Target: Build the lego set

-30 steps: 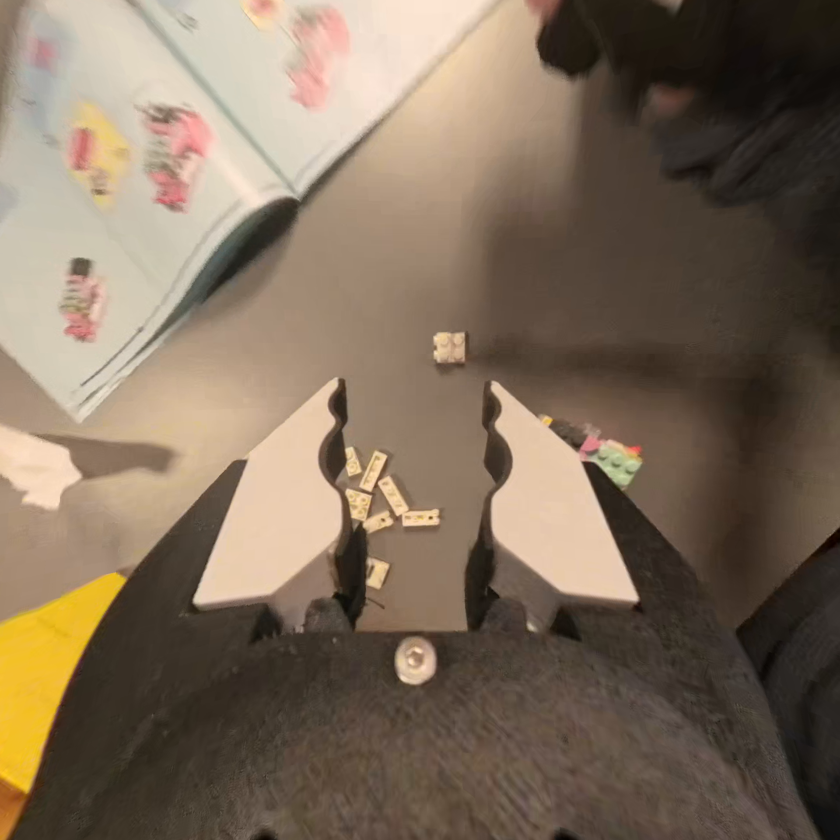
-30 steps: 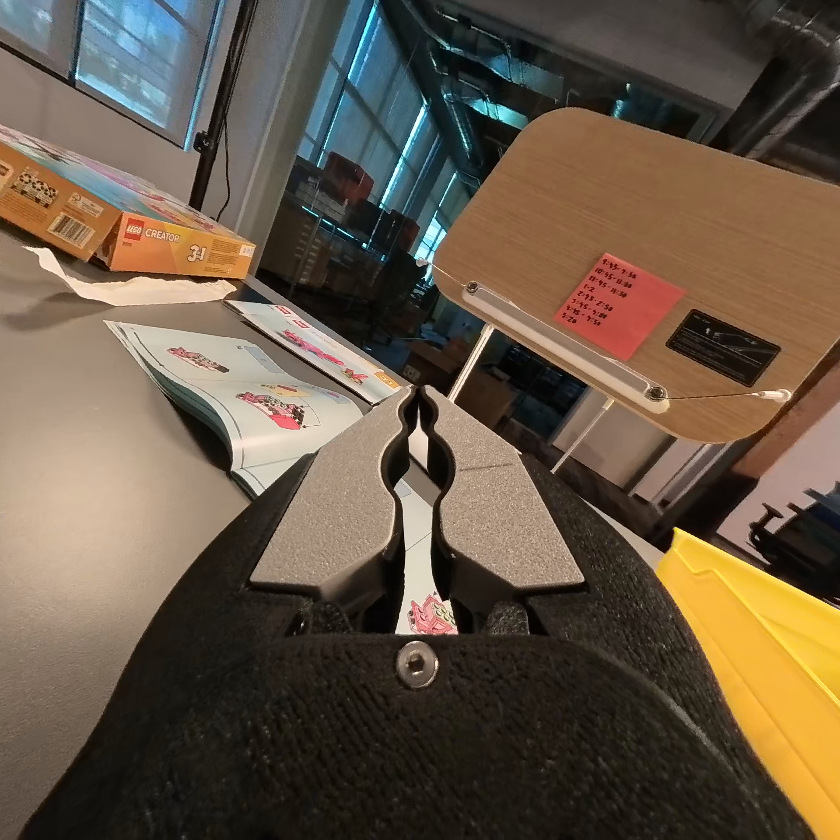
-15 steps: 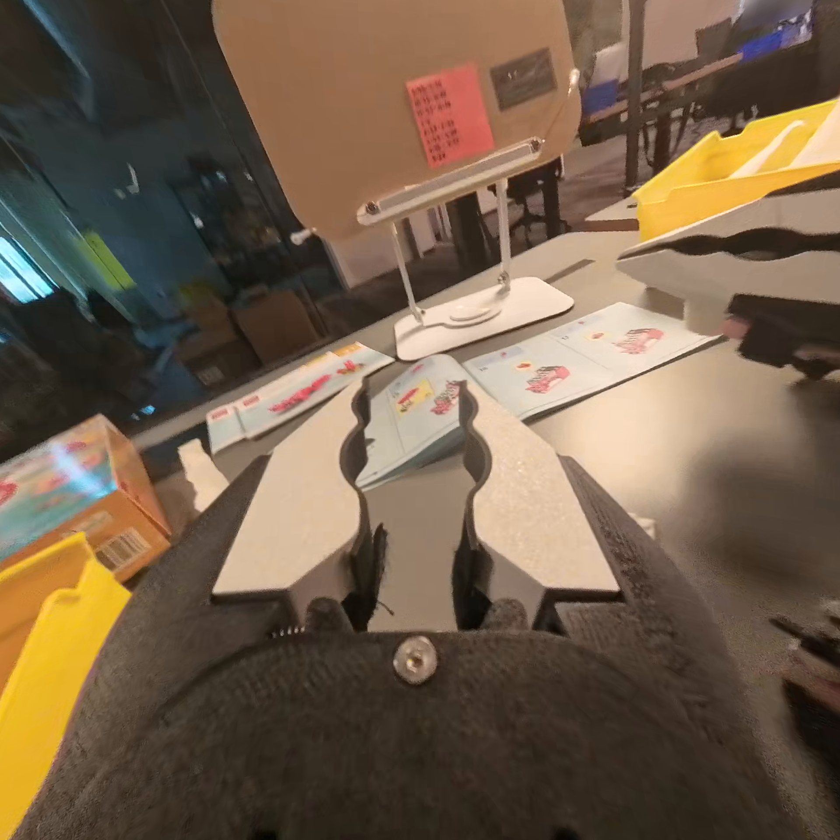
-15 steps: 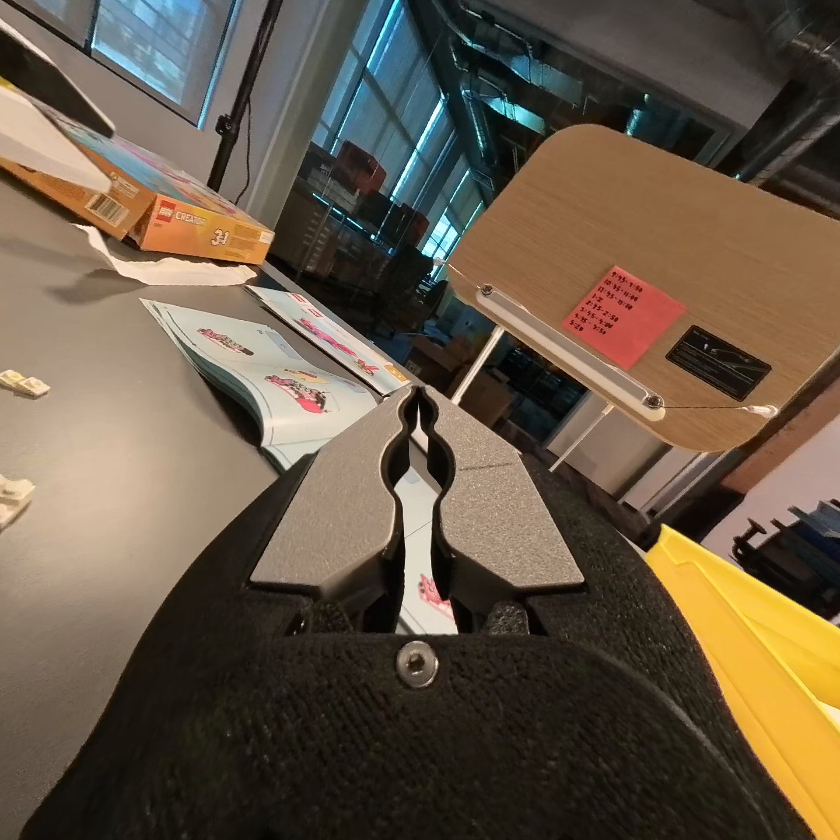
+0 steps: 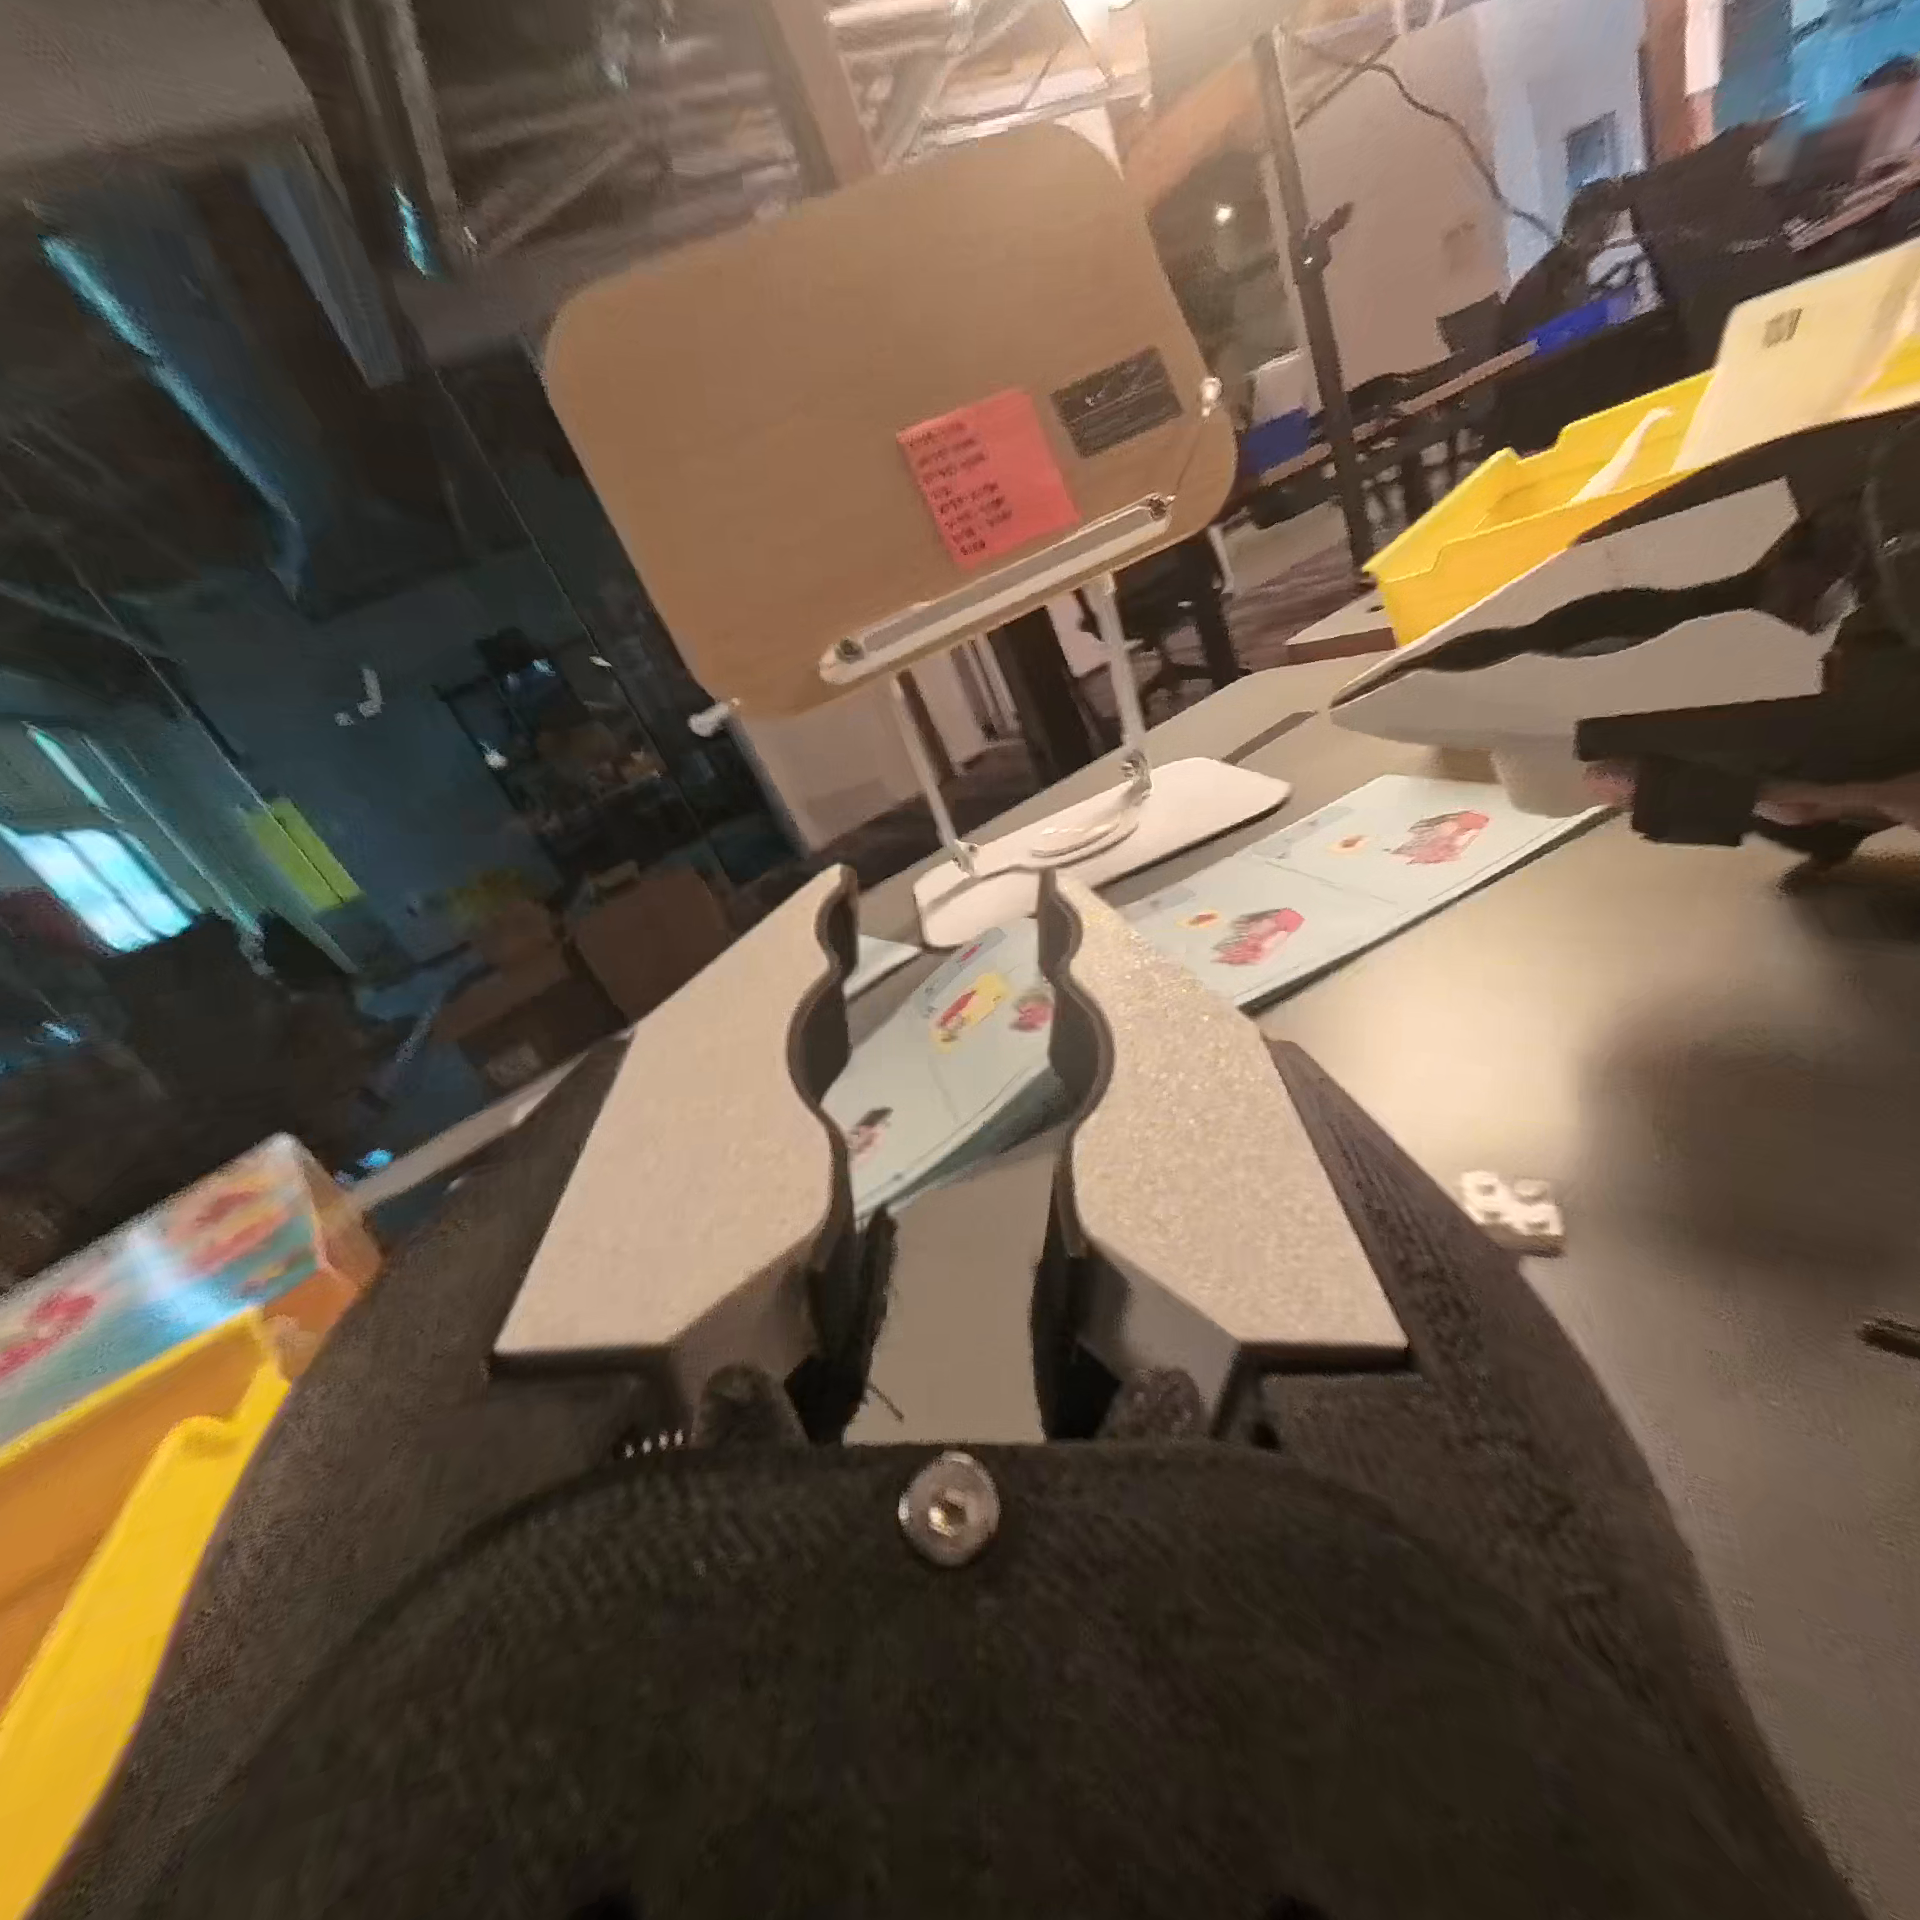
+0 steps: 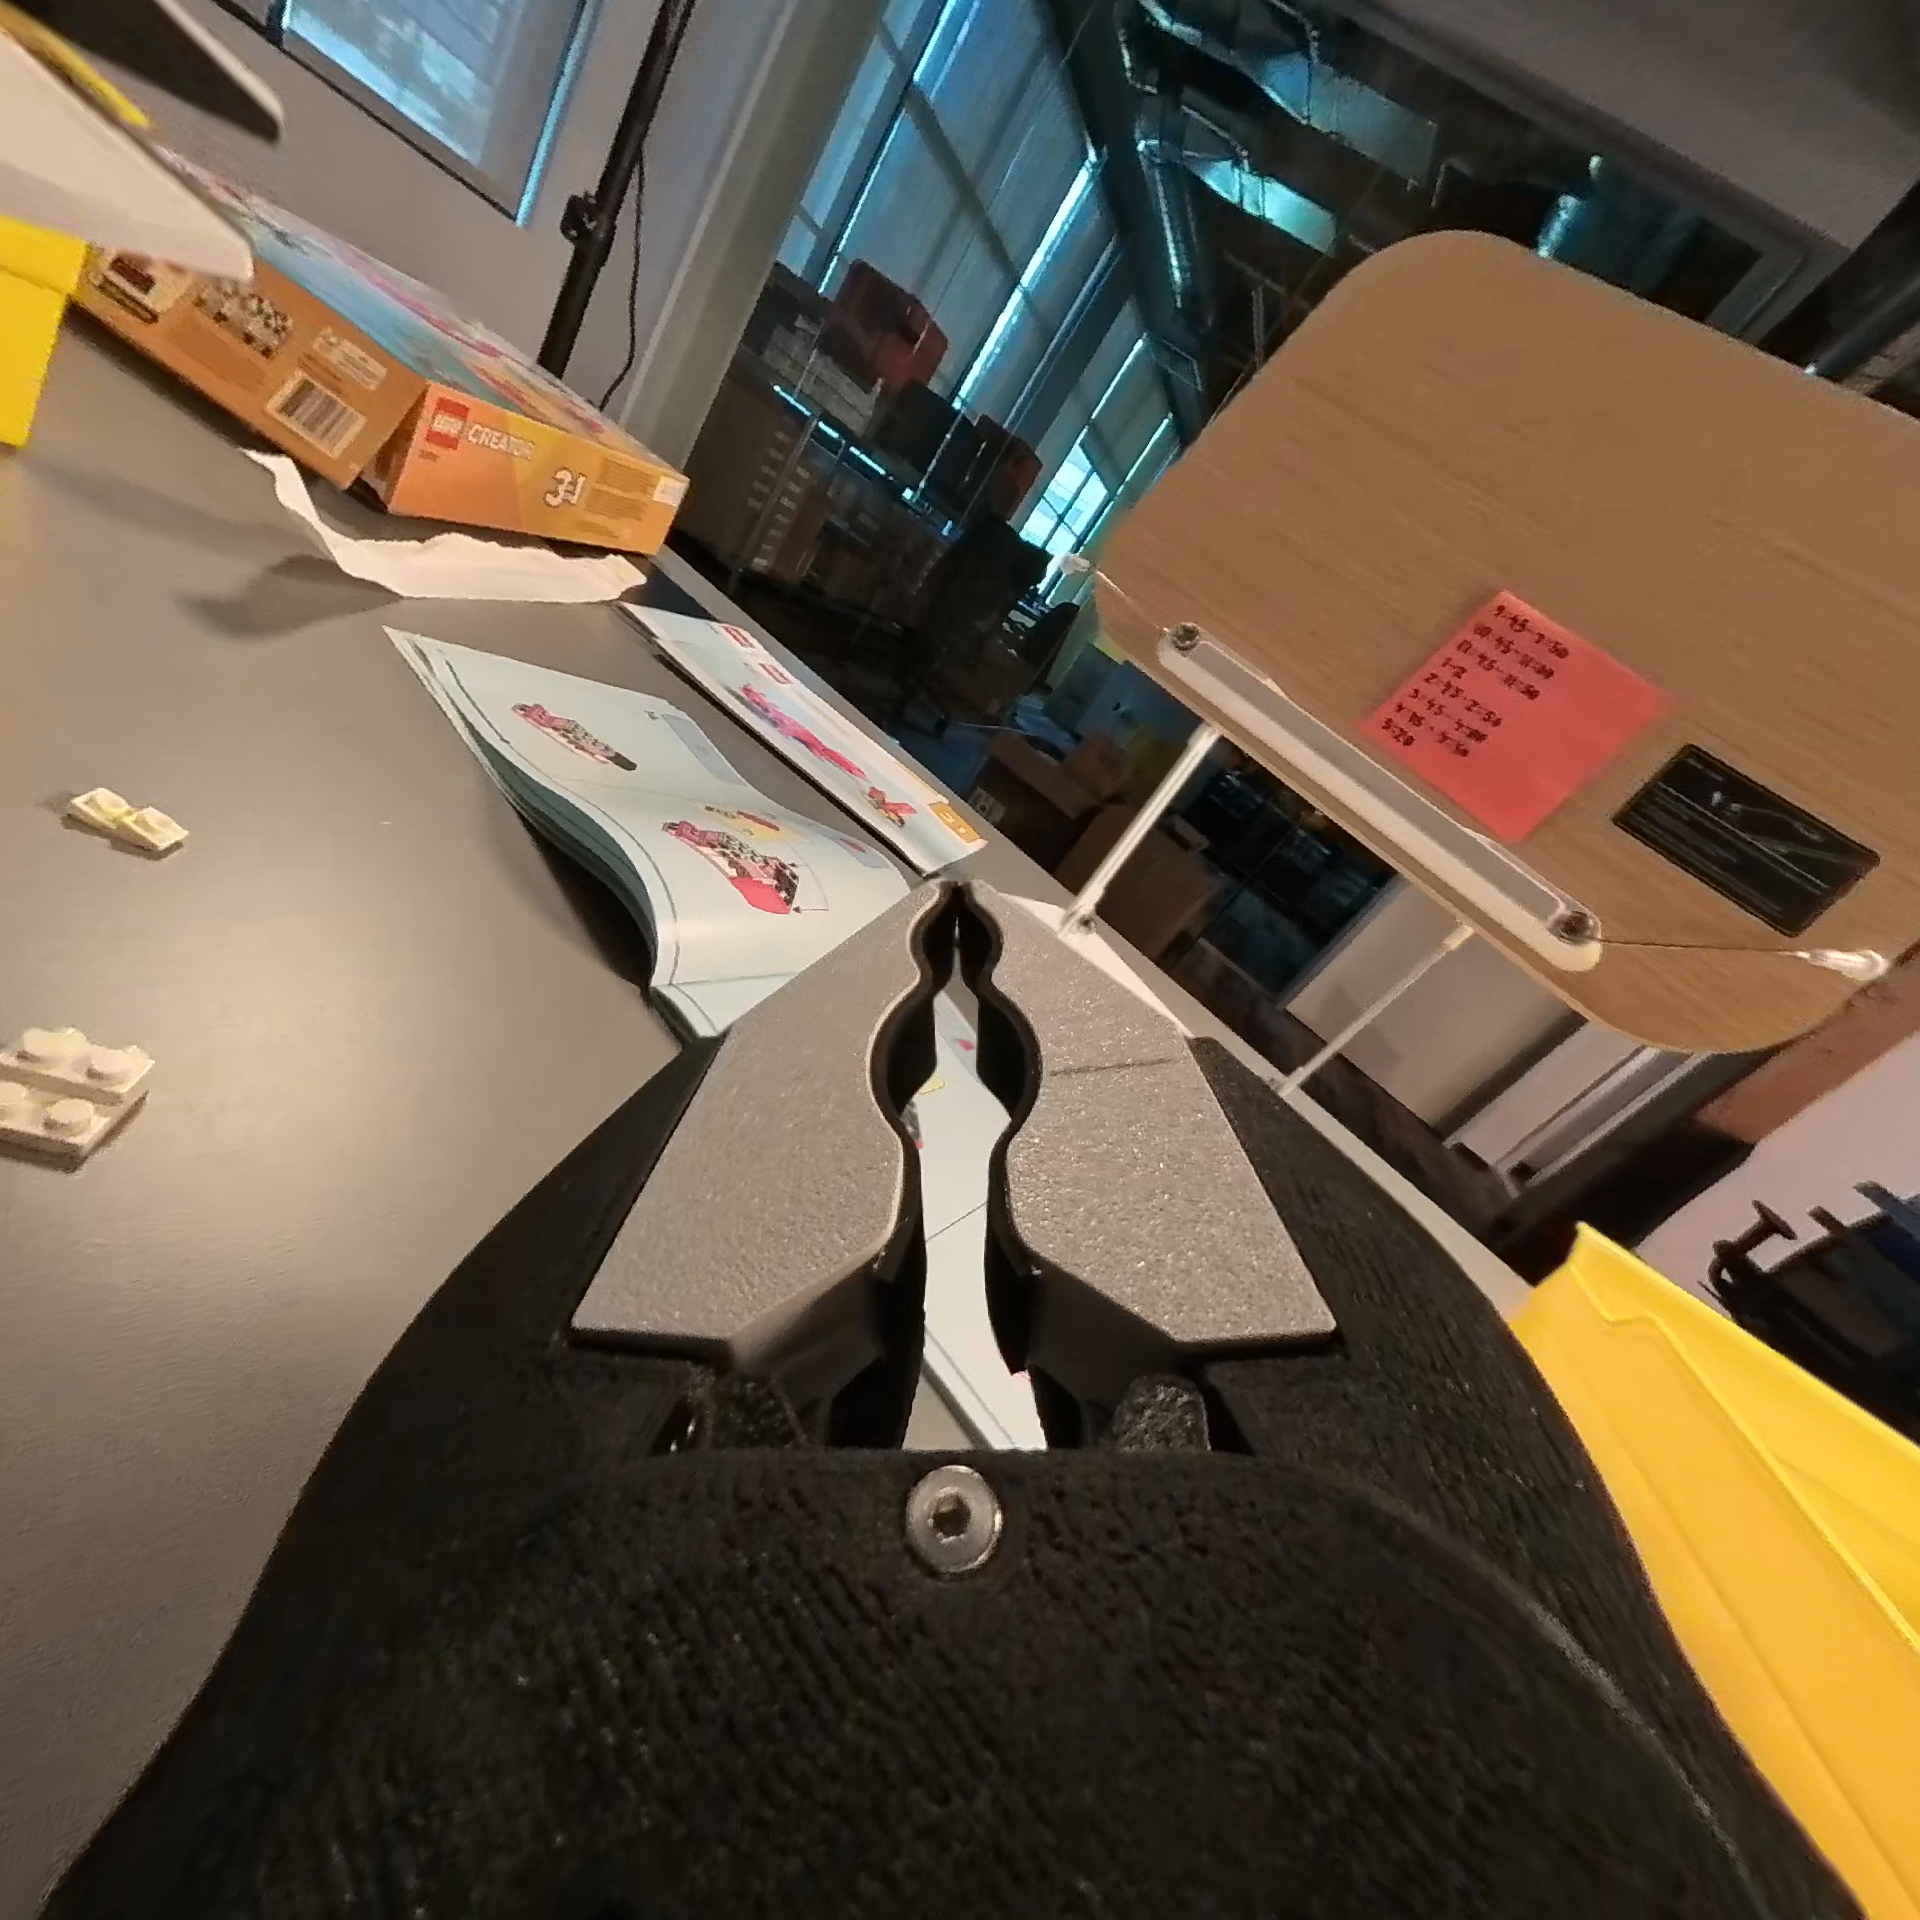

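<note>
The left gripper [image 5: 945, 894] hovers over a dark grey surface [image 5: 1558, 1039], its jaws narrowly apart with nothing between them, pointing toward an open pale-blue instruction booklet [image 5: 1351, 883] and a tilted wooden book stand [image 5: 883, 436]. The stand bears a pink handwritten note [image 5: 985, 488] and a black label [image 5: 1117, 400]. The right gripper [image 6: 958, 896] has its fingertips closed together on nothing, near the booklet. White toy bricks [image 6: 68, 1086] lie to its left, with an orange printed box [image 6: 416, 416] beyond.
</note>
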{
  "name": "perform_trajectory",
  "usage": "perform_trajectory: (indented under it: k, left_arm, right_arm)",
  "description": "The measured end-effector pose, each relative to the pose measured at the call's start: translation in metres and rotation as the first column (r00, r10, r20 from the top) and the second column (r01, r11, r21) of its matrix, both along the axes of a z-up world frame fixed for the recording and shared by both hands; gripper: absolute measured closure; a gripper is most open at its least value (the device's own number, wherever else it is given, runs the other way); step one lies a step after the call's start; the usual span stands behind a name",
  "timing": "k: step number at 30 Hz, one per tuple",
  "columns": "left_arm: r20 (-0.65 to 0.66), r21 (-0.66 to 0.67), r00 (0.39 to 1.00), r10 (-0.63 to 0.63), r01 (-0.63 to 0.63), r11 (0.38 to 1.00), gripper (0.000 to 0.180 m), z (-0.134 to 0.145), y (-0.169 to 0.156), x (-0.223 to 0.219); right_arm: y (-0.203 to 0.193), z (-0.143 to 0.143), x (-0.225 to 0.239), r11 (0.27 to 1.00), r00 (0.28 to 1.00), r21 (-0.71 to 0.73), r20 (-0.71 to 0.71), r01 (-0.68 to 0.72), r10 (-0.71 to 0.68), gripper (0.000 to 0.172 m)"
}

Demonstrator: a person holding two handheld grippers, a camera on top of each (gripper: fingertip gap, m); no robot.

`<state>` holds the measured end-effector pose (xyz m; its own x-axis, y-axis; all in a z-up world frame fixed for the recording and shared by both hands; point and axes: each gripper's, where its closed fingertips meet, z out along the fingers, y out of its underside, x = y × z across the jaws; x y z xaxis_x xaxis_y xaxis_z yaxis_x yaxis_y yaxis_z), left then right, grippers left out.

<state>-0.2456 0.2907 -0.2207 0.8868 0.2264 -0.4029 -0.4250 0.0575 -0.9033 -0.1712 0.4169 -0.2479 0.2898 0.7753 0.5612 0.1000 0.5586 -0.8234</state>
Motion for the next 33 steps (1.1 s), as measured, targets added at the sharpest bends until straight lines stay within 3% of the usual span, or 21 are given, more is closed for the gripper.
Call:
perform_trajectory:
  k: [3,8,15,17,19,21,24,27,33]
  left_arm:
    - [-0.074,0.031,0.997,0.034,-0.032,0.999,0.156,0.003,-0.003,0.002]
    - [-0.086,0.013,0.996,0.012,-0.011,1.0,0.158,-0.002,-0.001,0.007]
    - [-0.021,-0.009,1.0,0.005,-0.005,1.0,0.177,-0.008,0.003,0.003]
    - [0.008,0.003,1.0,-0.005,0.005,1.0,0.179,-0.007,0.002,0.001]
    - [0.024,0.013,1.0,-0.007,0.006,1.0,0.18,-0.005,0.001,-0.001]
    - [0.022,0.016,1.0,-0.007,0.007,1.0,0.18,-0.005,0.001,-0.001]
    - [0.003,0.012,1.0,-0.012,0.012,1.0,0.18,-0.005,0.002,0.001]
    - [-0.053,-0.008,0.999,0.012,-0.012,1.0,0.18,-0.003,0.0,-0.001]
    - [-0.053,0.011,0.999,-0.008,0.008,1.0,0.179,0.002,-0.003,0.002]
  right_arm:
    - [-0.006,-0.001,-0.001,0.999,1.0,0.045,0.018,-0.01,0.009,0.172]
    - [-0.014,-0.004,-0.005,0.996,0.998,0.083,0.044,-0.037,0.034,0.172]
    - [-0.012,-0.009,-0.006,0.998,0.996,-0.02,0.065,-0.054,0.055,0.172]
    - [-0.023,-0.016,-0.009,0.986,0.984,-0.112,0.114,-0.12,0.133,0.172]
    - [-0.05,-0.019,-0.012,0.905,0.941,-0.334,0.121,-0.262,0.317,0.168]
    - [-0.071,-0.03,-0.012,0.786,0.869,-0.533,0.172,-0.314,0.464,0.16]
    - [-0.101,-0.058,-0.001,0.667,0.719,-0.679,0.293,-0.307,0.63,0.145]
    - [-0.12,-0.073,0.005,0.669,0.645,-0.675,0.366,-0.313,0.671,0.14]
    - [-0.12,-0.079,-0.001,0.754,0.671,-0.586,0.433,-0.298,0.602,0.136]
